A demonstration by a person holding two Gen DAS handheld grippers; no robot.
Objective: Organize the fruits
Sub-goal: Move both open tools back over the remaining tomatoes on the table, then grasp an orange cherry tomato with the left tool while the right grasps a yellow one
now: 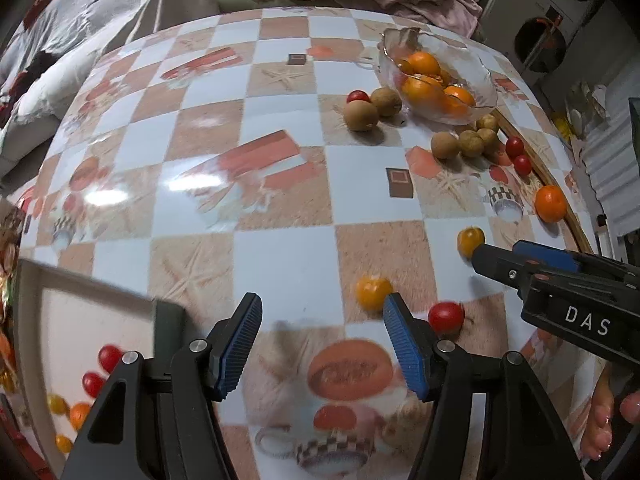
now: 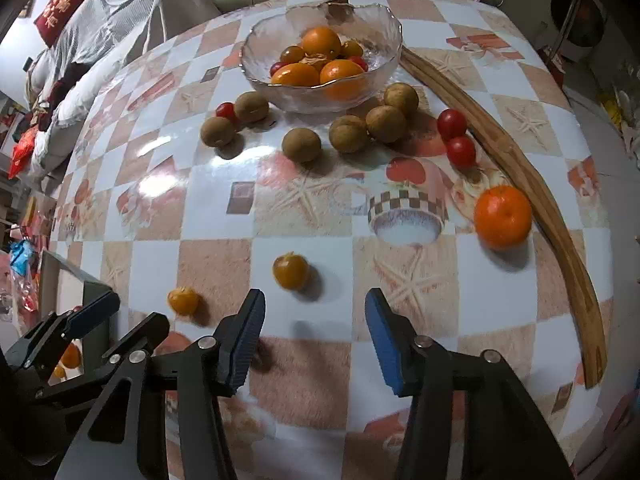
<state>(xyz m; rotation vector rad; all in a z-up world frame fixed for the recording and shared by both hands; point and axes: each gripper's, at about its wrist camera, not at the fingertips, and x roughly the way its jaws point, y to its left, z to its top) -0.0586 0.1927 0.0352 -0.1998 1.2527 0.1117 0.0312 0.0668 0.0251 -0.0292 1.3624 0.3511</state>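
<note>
Tablecloth; tray (contents blurred, cropped)

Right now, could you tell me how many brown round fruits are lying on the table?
6: two left of the glass bowl, at and; four in front and right, at. None seem hidden.

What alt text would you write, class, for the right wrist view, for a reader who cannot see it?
The open, empty right gripper hovers over a checked tablecloth, just short of a small yellow tomato. Beyond lie brown round fruits, red cherry tomatoes, a loose orange and a glass bowl of oranges.
</note>
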